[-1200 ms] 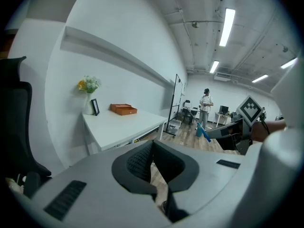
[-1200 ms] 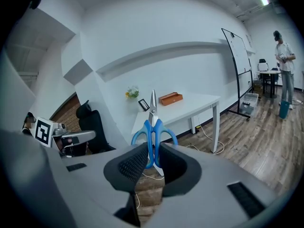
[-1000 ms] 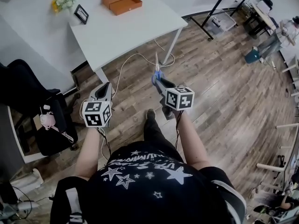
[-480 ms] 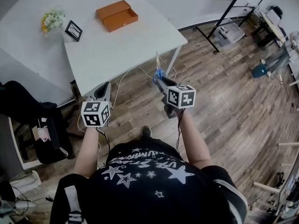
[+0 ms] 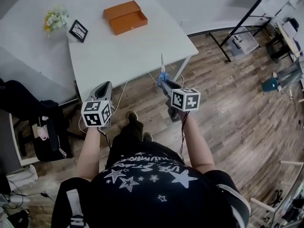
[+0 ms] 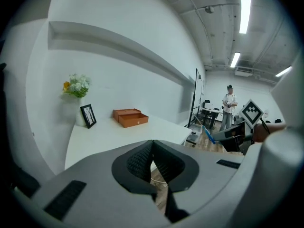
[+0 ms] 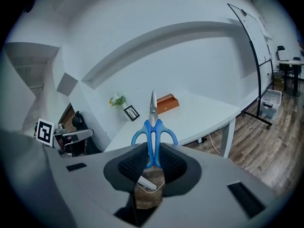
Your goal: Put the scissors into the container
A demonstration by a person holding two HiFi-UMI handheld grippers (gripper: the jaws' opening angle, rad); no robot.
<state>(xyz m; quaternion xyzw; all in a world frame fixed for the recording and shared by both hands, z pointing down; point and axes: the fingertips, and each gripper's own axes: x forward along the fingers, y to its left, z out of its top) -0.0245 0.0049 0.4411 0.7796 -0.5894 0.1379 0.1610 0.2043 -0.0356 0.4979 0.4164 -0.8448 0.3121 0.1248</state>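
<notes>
Blue-handled scissors stand blades-up in my right gripper, which is shut on their handles. From the head view the scissors hang in the air near the white table's front right corner, held by the right gripper. The orange container lies open at the far side of the table; it also shows in the left gripper view as the orange container. My left gripper is shut and holds nothing; it hovers off the table's front edge.
A flower vase and a small picture frame stand at the table's far left. A black chair with a bag sits left of me. A whiteboard stand and carts are at the right. Cables trail under the table.
I have stepped closer to the table, one foot swinging forward. Both grippers have come nearer its front edge, the scissors still held upright.
</notes>
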